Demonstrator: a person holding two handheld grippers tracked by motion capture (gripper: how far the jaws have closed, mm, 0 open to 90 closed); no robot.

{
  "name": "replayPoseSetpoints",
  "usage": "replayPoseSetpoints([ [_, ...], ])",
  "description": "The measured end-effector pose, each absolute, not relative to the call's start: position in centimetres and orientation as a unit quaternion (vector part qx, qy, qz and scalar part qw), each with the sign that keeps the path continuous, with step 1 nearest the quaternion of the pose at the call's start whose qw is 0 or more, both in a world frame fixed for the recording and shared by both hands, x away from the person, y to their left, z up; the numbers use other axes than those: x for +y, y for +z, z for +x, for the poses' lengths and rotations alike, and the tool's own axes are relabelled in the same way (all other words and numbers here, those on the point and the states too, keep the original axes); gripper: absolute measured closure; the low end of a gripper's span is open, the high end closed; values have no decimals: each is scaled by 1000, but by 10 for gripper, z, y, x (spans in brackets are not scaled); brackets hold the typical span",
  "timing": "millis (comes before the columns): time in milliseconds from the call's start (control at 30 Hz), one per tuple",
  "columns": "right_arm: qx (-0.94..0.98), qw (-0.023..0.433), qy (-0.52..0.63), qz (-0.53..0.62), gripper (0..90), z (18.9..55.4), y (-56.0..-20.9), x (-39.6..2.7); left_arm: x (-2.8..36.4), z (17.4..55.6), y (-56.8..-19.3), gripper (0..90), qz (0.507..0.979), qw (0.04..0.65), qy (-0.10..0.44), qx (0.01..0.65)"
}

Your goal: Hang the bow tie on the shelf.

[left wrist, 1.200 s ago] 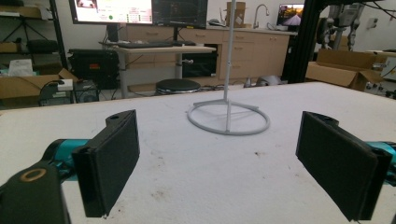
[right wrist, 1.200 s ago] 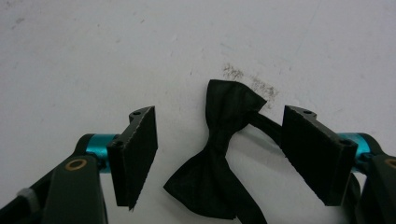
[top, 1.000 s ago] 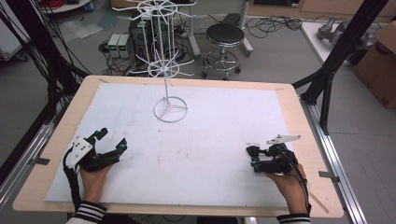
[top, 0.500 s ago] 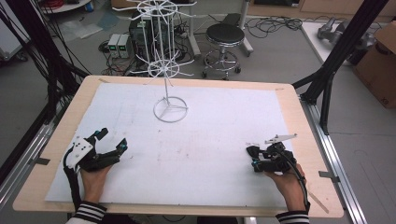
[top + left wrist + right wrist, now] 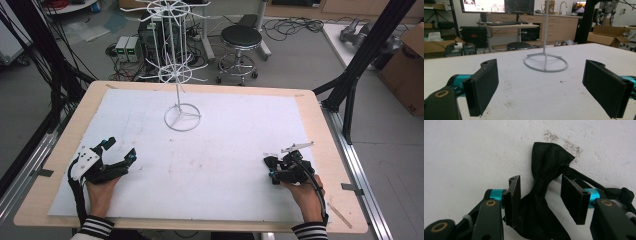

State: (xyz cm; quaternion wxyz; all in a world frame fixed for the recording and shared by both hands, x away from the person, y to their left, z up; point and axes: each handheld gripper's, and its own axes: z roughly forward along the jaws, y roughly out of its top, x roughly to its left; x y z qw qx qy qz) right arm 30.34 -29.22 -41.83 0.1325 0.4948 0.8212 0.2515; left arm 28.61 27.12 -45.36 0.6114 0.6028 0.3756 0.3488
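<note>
A black fabric bow [image 5: 549,157] with a black cord lies on the white sheet [image 5: 225,135] near the table's right front. My right gripper [image 5: 540,180] points down over it with the bow's narrow middle between its jaws. The jaws have just been closing. The left pad [image 5: 514,195] touches the fabric, while a strip of white sheet still shows between the bow and the right pad [image 5: 571,197]. In the high view the right gripper [image 5: 272,170] sits low on the sheet. My left gripper [image 5: 121,147] rests at the left front, open and empty [image 5: 540,87].
A white wire rack [image 5: 182,117] stands on its ring base at the sheet's far middle, ahead of the left gripper [image 5: 545,62]. The wooden table edge [image 5: 330,130] frames the sheet. A stool [image 5: 241,37] and black frame posts stand beyond.
The right gripper's jaws have narrowed around the black bow, and the hand has barely shifted. The left gripper has stayed where it was.
</note>
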Motion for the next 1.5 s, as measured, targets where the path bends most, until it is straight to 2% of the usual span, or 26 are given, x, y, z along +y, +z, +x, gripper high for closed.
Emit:
replayPoseSetpoints([
  [233, 820, 121, 252, 500, 553, 304, -423, -293, 271, 286, -454, 138, 604, 611, 349, 376],
  [633, 822, 123, 244, 499, 734, 305, -423, -291, 271, 286, -454, 139, 603, 611, 348, 375],
  [1133, 817, 138, 259, 496, 752, 299, -423, -292, 271, 286, -454, 139, 604, 611, 349, 375],
  [1500, 799, 153, 318, 487, 759, 296, -415, -294, 271, 286, -454, 139, 605, 610, 350, 374],
])
